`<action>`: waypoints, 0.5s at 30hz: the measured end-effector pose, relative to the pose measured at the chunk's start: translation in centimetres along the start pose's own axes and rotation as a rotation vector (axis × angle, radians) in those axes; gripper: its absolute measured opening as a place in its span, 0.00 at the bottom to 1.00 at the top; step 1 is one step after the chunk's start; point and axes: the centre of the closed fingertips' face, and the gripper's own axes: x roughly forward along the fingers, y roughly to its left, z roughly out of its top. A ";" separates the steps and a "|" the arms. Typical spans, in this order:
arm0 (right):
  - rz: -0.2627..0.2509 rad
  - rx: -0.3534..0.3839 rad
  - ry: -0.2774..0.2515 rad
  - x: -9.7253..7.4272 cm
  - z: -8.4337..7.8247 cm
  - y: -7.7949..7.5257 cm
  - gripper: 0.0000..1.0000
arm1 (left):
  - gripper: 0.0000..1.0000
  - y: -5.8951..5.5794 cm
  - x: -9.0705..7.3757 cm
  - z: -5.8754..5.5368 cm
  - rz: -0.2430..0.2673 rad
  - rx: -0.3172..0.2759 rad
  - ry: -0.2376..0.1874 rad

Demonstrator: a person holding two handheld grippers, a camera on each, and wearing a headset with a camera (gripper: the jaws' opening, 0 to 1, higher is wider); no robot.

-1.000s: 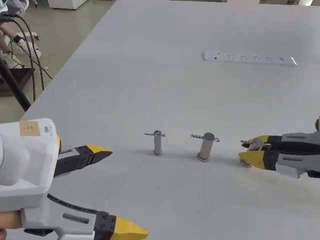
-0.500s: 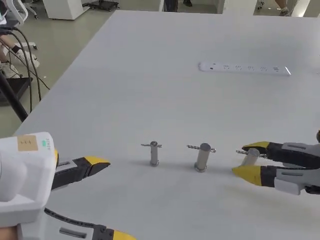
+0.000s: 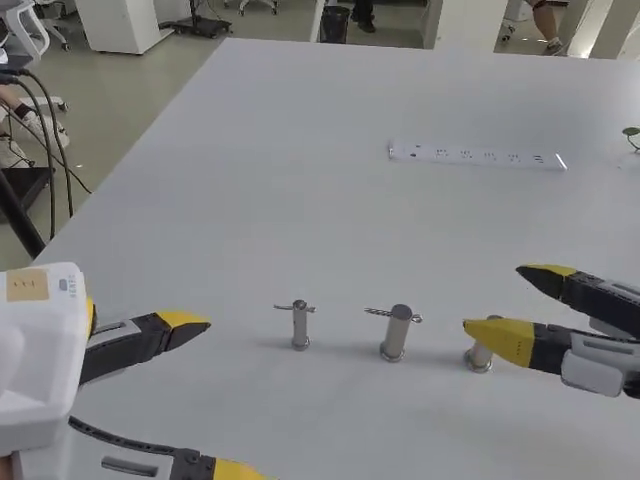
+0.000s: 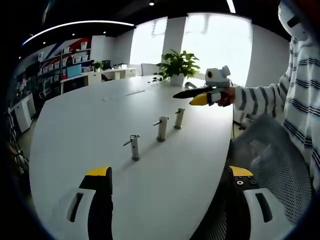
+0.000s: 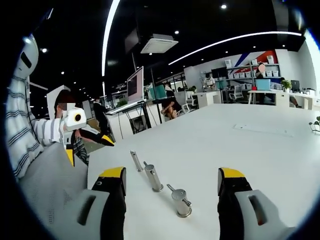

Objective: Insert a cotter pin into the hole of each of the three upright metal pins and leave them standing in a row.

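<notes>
No text, number or brand can be read anywhere. A small tan sticker (image 3: 25, 286) on the white body of the left gripper (image 3: 225, 395) carries faint dark marks, with a green spot beside it, all too small to make out. The long white power strip (image 3: 475, 156) shows tiny markings by its sockets, and these are illegible too.

A long white power strip (image 3: 475, 156) is seen lying flat on the far part of the wide white worktop (image 3: 250, 180). Thin black cables (image 3: 52, 150) are hung beside the worktop's left edge, above the pale floor (image 3: 130, 90). In the left gripper view, a green potted plant (image 4: 176, 65) is set at the worktop's far end, and a grey mesh chair (image 4: 270, 150) is placed at its near edge.
</notes>
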 end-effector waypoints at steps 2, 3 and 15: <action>-0.008 0.011 -0.002 -0.4 0.0 0.3 0.75 | 0.93 0.0 -0.2 0.0 0.003 -0.009 -0.007; -0.012 0.018 -0.003 -0.6 0.0 0.5 0.76 | 0.94 0.0 -0.3 0.0 0.005 -0.016 -0.013; -0.084 0.074 0.022 -2.7 -0.4 1.9 0.88 | 0.94 0.7 -1.0 0.2 0.020 -0.047 -0.048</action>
